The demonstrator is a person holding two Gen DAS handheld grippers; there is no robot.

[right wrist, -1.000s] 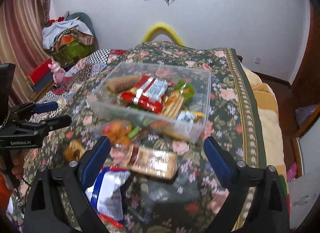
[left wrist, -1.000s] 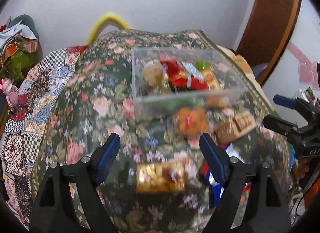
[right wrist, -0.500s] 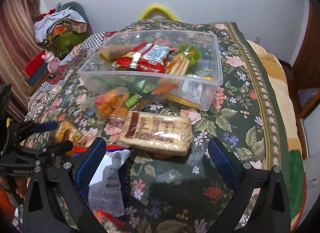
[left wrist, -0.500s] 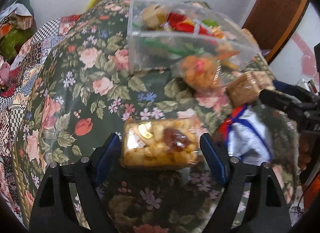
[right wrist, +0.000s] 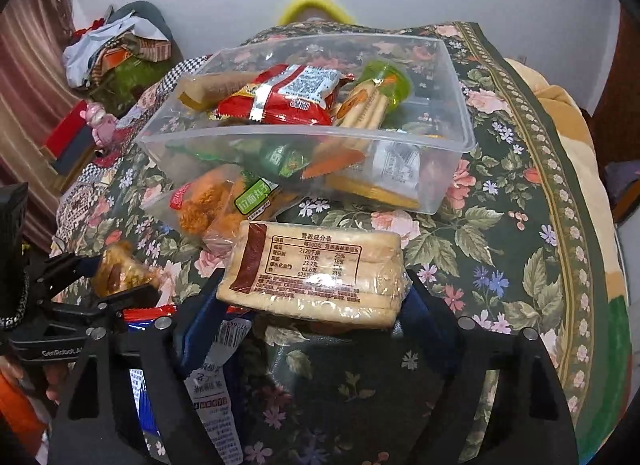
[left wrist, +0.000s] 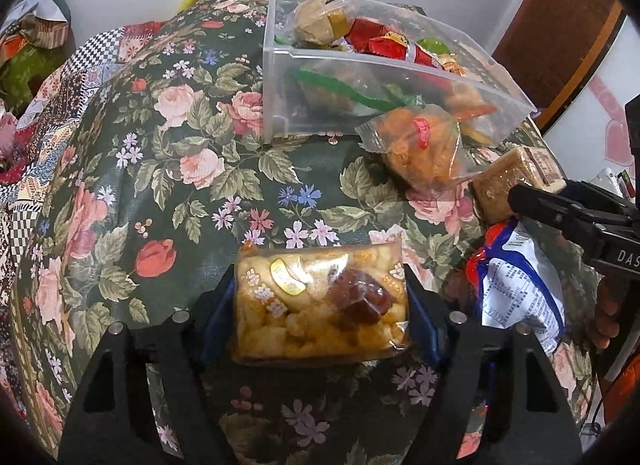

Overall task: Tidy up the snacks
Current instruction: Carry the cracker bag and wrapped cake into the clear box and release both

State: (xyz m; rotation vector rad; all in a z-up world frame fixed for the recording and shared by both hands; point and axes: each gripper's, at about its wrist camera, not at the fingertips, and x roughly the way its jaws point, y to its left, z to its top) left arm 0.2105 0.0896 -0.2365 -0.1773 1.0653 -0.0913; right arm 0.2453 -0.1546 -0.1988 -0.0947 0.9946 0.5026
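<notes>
The left tongs [left wrist: 320,317] straddle a clear packet of golden puffed-rice snack [left wrist: 320,305] at the bottom centre of the left wrist view; the blue pads look to be against both short ends, though whether they press it yet I cannot tell. The right tongs [right wrist: 316,305] sit likewise around a pale biscuit pack [right wrist: 316,271], nutrition label up, low in the middle of the right wrist view, and again the squeeze itself is unclear.

Both packs look light. The rice packet should crumble if pinched hard, so its ends seem the safest hold. The biscuit pack looks stiffer, but its film is probably slick, and the wafers inside could crack.

Just beyond, an orange fried-snack bag [right wrist: 216,201] leans against the near wall of the clear plastic bin [right wrist: 460,113], which fills the upper middle and already holds red, green and tan wrappers. A blue-and-white pouch [left wrist: 516,281] lies at lower right of the left view, beside the rice packet. Everything rests on a floral-covered tabletop [left wrist: 168,169].
</notes>
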